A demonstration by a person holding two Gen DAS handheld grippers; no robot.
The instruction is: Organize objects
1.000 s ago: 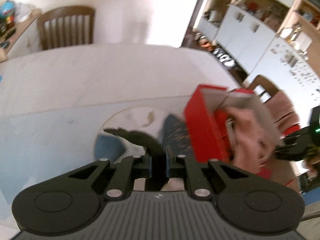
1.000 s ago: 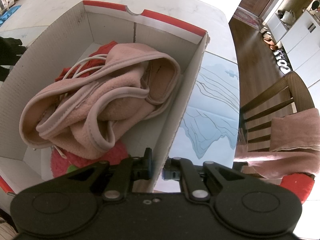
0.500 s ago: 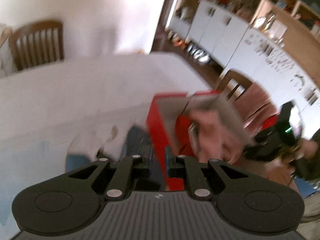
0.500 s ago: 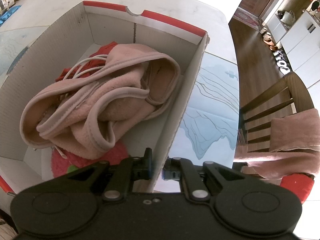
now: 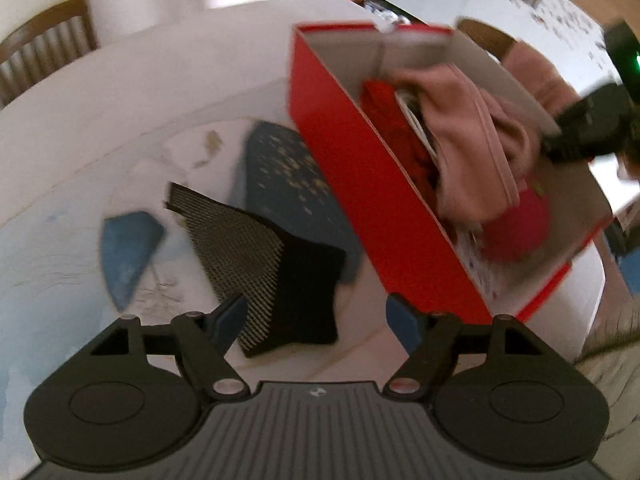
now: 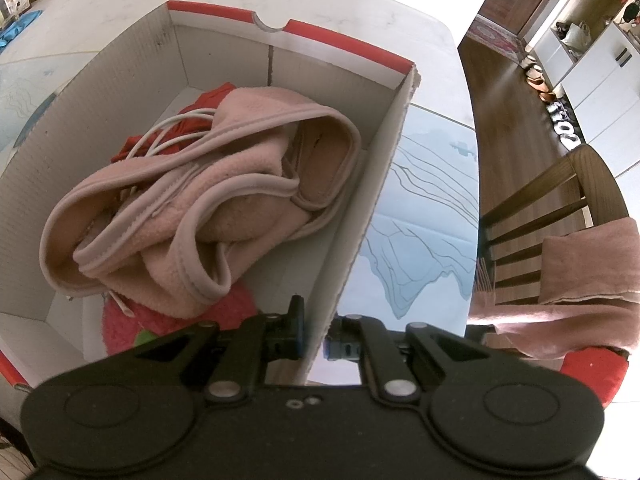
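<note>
A red cardboard box (image 5: 360, 168) stands open on the table. Inside it lie a pink fleece garment (image 6: 208, 200), a white cord (image 6: 168, 136), red cloth and a fuzzy pink item (image 6: 236, 308). My right gripper (image 6: 316, 336) is shut on the box's right wall (image 6: 372, 184); the left wrist view shows that gripper (image 5: 580, 128) at the box's far side. A black mesh cloth (image 5: 280, 272) lies on the table left of the box. My left gripper (image 5: 316, 312) hangs just over the cloth's near end; its jaws are opening wide and the pads do not press on it.
A dark blue patterned cloth (image 5: 280, 168) lies on the table beside the box's red wall. The table mat (image 6: 420, 200) carries a pale blue print. A wooden chair (image 6: 560, 216) draped with pink cloth stands at the table's right edge; another chair (image 5: 48, 48) is at the far side.
My left gripper was shut on the black cloth; it swung toward the box, came down and opened, and the cloth now lies on the table. The right gripper has kept still.
</note>
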